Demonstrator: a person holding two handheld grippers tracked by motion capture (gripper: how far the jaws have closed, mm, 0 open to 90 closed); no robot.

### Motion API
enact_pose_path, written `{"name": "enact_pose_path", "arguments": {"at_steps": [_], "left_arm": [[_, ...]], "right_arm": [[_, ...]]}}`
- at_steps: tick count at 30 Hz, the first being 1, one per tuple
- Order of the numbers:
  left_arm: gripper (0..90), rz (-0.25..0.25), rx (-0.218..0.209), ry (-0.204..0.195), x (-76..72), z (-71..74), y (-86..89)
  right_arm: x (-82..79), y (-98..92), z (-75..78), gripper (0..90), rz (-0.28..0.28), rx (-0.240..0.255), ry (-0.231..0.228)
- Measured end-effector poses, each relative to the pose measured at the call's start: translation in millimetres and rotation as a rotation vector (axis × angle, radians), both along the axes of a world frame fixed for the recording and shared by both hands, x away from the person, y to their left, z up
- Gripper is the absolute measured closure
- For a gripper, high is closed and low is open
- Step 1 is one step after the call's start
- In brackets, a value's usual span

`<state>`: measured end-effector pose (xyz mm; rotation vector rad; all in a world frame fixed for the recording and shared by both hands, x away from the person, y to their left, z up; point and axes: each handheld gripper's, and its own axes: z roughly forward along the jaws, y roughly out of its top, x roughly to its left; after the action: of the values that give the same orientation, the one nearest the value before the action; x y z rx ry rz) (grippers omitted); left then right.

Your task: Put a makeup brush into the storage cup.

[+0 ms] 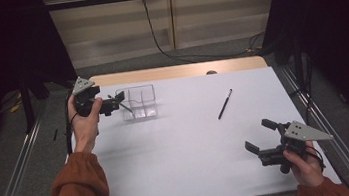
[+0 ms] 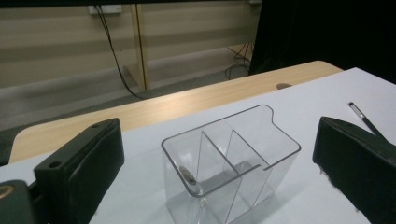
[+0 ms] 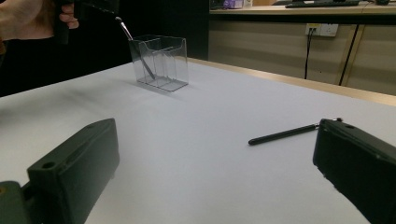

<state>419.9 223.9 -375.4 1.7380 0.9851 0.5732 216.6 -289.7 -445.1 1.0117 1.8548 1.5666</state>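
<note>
So the clear plastic organizer sits toward the far left of the white bench, standing upright, and it's split by thin walls into a few compartments. One dark pen is already in it, leaning at a slant in the compartment on the end nearest the left claw, with its top poking out above the rim. From the left gripper view you can just make out the pen's lower end resting against the wall down in that near compartment; the other compartments look empty as far as I can tell. The left claw is hovering right at the organizer's left edge, just above the rim, jaws spread wide with nothing between the pads, so the pen is on its own. A second pen lies flat on the bench, well apart from the organizer, over toward the right and angled a bit. The right claw is near the front right corner of the bench, jaws spread too and holding nothing, pointing roughly toward that loose pen. Behind the bench there's a wooden strip and a cable hanging down the wall.
</note>
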Motion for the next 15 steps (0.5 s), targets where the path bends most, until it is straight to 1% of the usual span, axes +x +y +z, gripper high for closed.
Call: {"name": "enact_pose_path", "arguments": {"at_steps": [1, 3, 6, 7, 10, 12, 13, 15], "left_arm": [[2.1, 0.004, 0.0, -0.001, -1.0, 0.2, 0.2], [2.1, 0.004, 0.014, -0.01, -3.0, -0.2, -0.1], [2.2, 0.011, 0.003, -0.023, -5.9, -0.1, -0.5], [2.8, 0.014, -0.009, -0.027, -7.0, -0.1, -0.4], [2.9, 0.025, -0.023, -0.04, -10.6, -0.2, 1.4], [2.9, 0.021, -0.021, -0.038, -12.8, 0.2, 3.7], [2.9, 0.024, -0.028, -0.041, -14.7, 0.5, 5.4], [2.8, 0.017, -0.018, -0.048, -17.8, 1.2, 7.9]], "right_arm": [[0.1, -0.1, -0.1, 0.0, 0.0, 0.0, 0.0], [0.3, -0.4, -0.2, 0.0, -0.001, 0.0, 0.0], [0.3, -0.2, -0.1, 0.0, 0.0, 0.001, 0.0], [0.2, -0.1, -0.1, 0.0, -0.001, 0.0, 0.0], [-0.4, -0.1, 0.1, 0.0, -0.002, 0.001, 0.001], [-0.8, 0.0, 0.0, 0.0, -0.001, -0.002, 0.002], [-1.0, 0.1, 0.1, 0.0, -0.002, 0.0, 0.002], [-1.2, 0.1, 0.0, 0.0, -0.001, -0.003, 0.001]]}}
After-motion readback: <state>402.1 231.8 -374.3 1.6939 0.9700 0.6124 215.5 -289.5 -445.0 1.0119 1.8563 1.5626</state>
